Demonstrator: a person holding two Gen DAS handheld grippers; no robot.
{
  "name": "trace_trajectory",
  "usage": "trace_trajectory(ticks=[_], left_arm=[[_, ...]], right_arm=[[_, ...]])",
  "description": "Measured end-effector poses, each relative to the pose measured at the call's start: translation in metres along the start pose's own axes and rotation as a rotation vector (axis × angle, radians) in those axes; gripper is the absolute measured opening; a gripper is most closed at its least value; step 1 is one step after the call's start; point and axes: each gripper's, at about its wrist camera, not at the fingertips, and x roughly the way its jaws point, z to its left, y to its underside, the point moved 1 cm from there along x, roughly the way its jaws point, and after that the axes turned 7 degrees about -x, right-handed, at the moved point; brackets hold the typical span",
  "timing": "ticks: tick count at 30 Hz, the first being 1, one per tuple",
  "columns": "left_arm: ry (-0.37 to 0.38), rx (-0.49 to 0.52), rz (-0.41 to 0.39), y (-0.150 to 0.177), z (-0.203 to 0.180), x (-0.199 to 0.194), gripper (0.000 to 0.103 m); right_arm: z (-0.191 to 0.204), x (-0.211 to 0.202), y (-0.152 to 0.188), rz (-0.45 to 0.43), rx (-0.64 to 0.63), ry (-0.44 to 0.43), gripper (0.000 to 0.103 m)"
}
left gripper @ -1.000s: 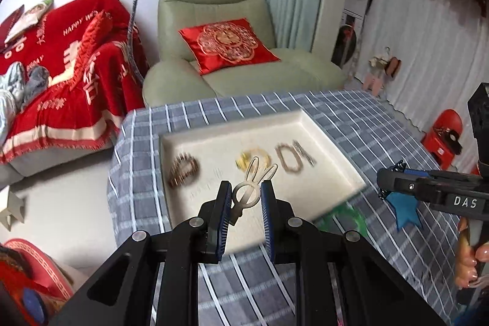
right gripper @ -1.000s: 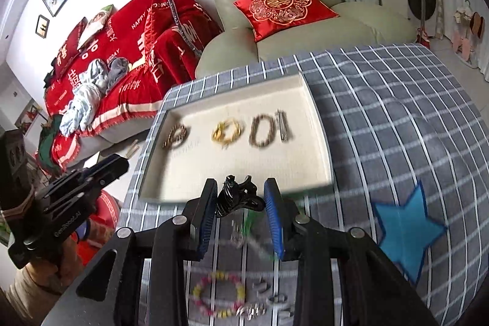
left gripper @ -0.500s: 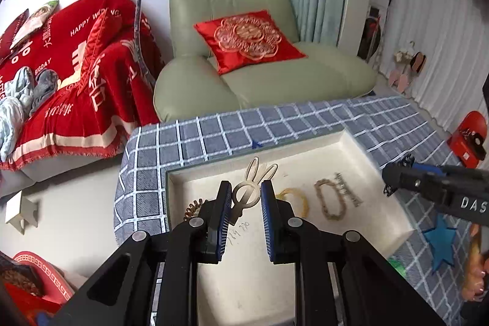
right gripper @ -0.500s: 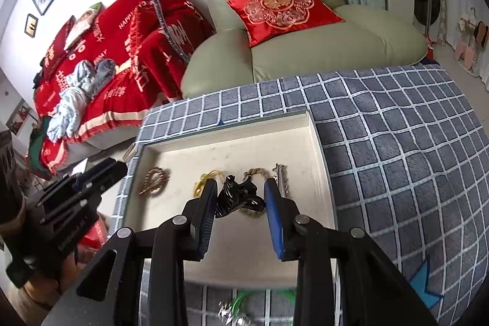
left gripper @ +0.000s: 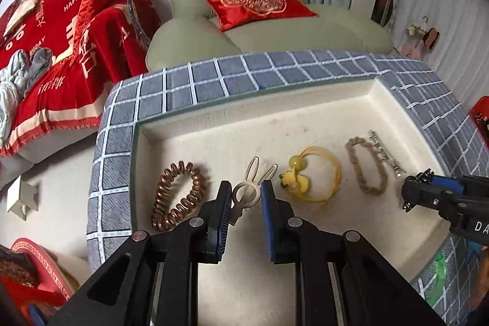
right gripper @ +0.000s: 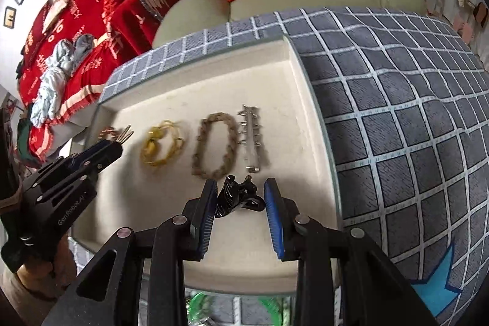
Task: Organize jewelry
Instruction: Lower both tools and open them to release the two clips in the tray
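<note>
Cream tray (left gripper: pixel 305 109) on checked tablecloth (right gripper: pixel 397 100)

Both wrist views down over tray (left gripper: pixel 379 87)

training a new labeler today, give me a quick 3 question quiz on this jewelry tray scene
1. True or false: the left gripper holds a black claw clip.
2. Multiple choice: in the left wrist view, which item lies at the far left of the row in the tray? A) yellow hair tie B) copper spiral hair tie C) braided tan bracelet
3. Fill in: the right gripper is shut on a ____ claw clip.

Key
1. False: it holds the cream rabbit-ear clip; the black claw clip is between the right fingers.
2. B: the copper spiral hair tie, then the yellow hair tie, the braided tan bracelet and a silver clip.
3. black
</note>
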Motion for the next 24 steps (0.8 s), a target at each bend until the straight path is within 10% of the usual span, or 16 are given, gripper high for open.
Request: trace_trajectory(ticks=[13, 24], left_arm=[[-0.077, 0.041, -0.004, 0.006, -0.01, 0.013, 0.036], [-0.081, 0.028, -0.007, 0.008, -0.009, 0.012, 0.036]], right_arm=[[0.006, 0.01, -0.006, -0.04, -0.061, 0.085, 0.037], [0.006, -0.002, -0.005, -0.078, -0.011, 0.012, 0.074]])
